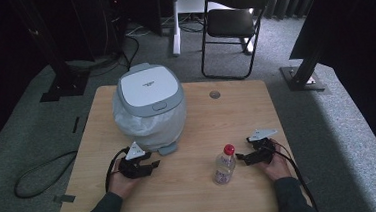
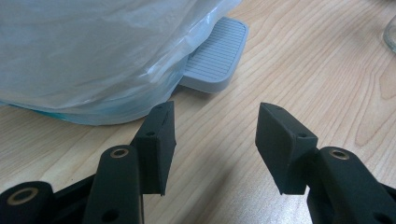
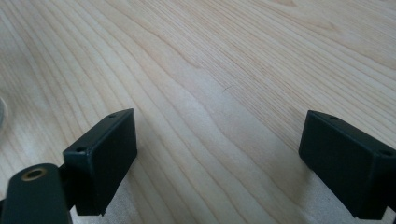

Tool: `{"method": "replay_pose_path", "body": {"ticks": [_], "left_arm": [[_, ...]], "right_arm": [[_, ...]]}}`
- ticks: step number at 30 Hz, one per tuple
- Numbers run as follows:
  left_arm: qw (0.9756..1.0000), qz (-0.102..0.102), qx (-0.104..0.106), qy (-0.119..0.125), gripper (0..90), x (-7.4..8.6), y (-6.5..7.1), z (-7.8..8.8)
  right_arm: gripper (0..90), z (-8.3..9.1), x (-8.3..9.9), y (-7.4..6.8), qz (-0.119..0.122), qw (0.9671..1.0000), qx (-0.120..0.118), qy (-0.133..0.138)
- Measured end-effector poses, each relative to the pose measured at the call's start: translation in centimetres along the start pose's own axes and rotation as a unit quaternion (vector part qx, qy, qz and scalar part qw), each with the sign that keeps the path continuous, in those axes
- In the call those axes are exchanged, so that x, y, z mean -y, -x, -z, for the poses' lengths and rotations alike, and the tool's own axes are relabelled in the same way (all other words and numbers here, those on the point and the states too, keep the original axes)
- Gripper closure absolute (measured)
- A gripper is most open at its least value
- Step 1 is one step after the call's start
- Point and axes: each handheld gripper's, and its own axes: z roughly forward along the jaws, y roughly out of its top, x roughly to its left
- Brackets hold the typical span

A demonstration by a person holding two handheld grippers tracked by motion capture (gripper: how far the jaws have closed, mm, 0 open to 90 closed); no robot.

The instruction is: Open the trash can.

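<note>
Jaws of both the left gripper (image 2: pixel 212 140) and right gripper (image 3: pixel 217 163) stand wide, empty. Ahead of the right's, the bottle (image 1: pixel 224 164) looks light and slippery; grip mid-body.

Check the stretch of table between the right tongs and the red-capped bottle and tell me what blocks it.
Nothing visible blocks it. The right tongs rest open on the table, and the bottle stands upright just to their left with bare wood between. The bin sits far off, near the left tongs.
</note>
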Motion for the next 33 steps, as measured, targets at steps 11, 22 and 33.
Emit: {"method": "replay_pose_path", "body": {"ticks": [11,22,33], "left_arm": [[0.9999,0.006,0.008,0.004,49.3,0.0,0.0,0.1],[0.9995,0.018,0.023,0.012,54.9,-0.3,-0.1,0.5],[0.998,0.025,0.054,0.021,68.6,-1.5,0.2,0.4]], "right_arm": [[10.7,0.0,0.0,0.0,-0.006,1.0,0.005,-0.001],[10.7,0.0,0.0,0.0,-0.009,0.9999,0.008,-0.001],[10.7,0.0,0.0,0.0,-0.009,0.9999,0.009,-0.001]]}}
